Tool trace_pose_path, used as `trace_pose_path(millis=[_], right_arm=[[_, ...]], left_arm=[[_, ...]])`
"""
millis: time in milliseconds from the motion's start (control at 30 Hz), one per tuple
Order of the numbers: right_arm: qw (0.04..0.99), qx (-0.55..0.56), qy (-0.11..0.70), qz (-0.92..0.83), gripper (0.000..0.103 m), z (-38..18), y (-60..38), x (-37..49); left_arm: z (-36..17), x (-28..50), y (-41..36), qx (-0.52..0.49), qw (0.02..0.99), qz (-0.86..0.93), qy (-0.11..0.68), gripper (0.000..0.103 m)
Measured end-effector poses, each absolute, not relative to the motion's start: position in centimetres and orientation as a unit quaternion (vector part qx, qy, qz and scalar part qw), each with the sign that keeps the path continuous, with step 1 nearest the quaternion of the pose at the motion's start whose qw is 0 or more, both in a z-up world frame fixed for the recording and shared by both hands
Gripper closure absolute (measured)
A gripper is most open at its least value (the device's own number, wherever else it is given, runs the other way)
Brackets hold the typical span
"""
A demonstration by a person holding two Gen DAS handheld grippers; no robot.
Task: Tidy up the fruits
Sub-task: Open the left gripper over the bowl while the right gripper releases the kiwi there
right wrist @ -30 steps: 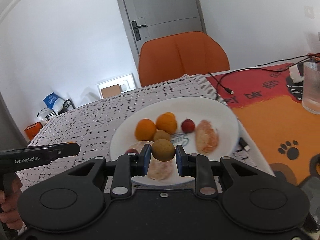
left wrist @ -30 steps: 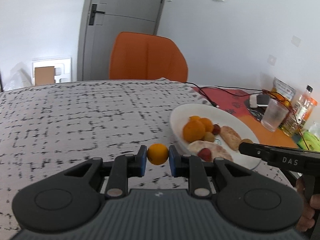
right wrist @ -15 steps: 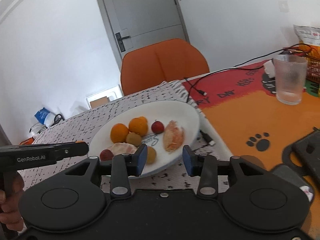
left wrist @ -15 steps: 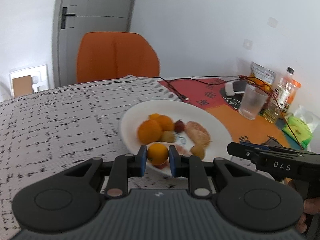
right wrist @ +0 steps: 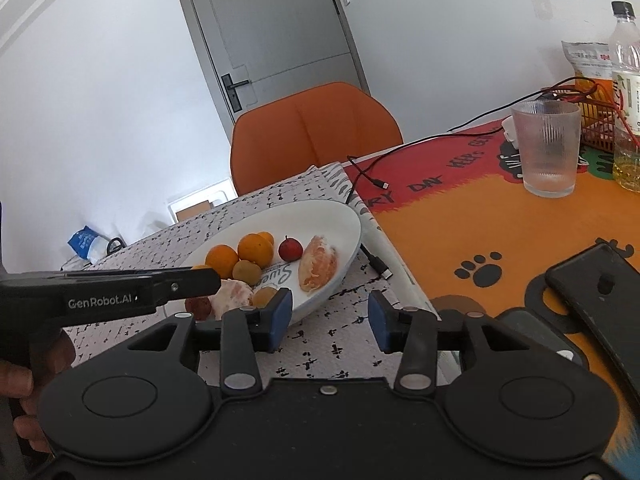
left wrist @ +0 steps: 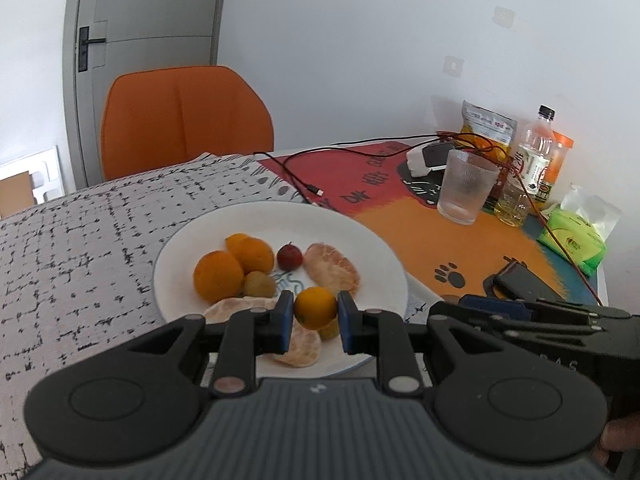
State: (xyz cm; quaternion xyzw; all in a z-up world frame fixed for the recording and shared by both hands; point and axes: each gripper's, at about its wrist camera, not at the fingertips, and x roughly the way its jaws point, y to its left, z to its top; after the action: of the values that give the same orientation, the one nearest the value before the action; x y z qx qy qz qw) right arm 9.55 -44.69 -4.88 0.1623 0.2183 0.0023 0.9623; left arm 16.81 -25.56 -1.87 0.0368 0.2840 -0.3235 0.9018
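Observation:
My left gripper [left wrist: 312,322] is shut on a small orange fruit [left wrist: 315,306] and holds it just above the near part of the white plate [left wrist: 360,236]. The plate holds two oranges [left wrist: 218,276], a small brown fruit [left wrist: 259,284], a red fruit [left wrist: 289,256] and peeled citrus pieces [left wrist: 332,268]. My right gripper [right wrist: 330,314] is open and empty, over the tablecloth just right of the plate [right wrist: 340,220]. The left gripper's body [right wrist: 120,294] crosses the right wrist view and hides part of the plate.
A ribbed glass [left wrist: 466,186], bottles [left wrist: 528,168], a snack bag [left wrist: 486,128] and a green tissue pack [left wrist: 576,236] stand at the right. Cables [left wrist: 308,188] lie behind the plate. A black phone [right wrist: 600,292] lies on the orange mat. An orange chair [left wrist: 180,120] stands behind the table.
My left gripper carried the small orange from beside the plate to over it. My right gripper let go of the brown fruit on the plate, opened and pulled back to the right.

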Motion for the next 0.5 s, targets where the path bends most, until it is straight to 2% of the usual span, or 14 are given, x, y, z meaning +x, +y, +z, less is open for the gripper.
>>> trace_pose_path(millis=[133, 500], right_arm=[[0.962, 0.166, 0.218, 0.003, 0.059, -5.0, -44.8, 9.5], [0.962, 0.164, 0.217, 0.012, 0.054, -4.7, -43.4, 9.5]], left_arm=[[-1.2, 16.8, -25.5, 0.035, 0.905, -0.315, 0.282, 0.077], [-0.9, 17.1, -21.6, 0.022, 0.919, -0.261, 0.296, 0.074]])
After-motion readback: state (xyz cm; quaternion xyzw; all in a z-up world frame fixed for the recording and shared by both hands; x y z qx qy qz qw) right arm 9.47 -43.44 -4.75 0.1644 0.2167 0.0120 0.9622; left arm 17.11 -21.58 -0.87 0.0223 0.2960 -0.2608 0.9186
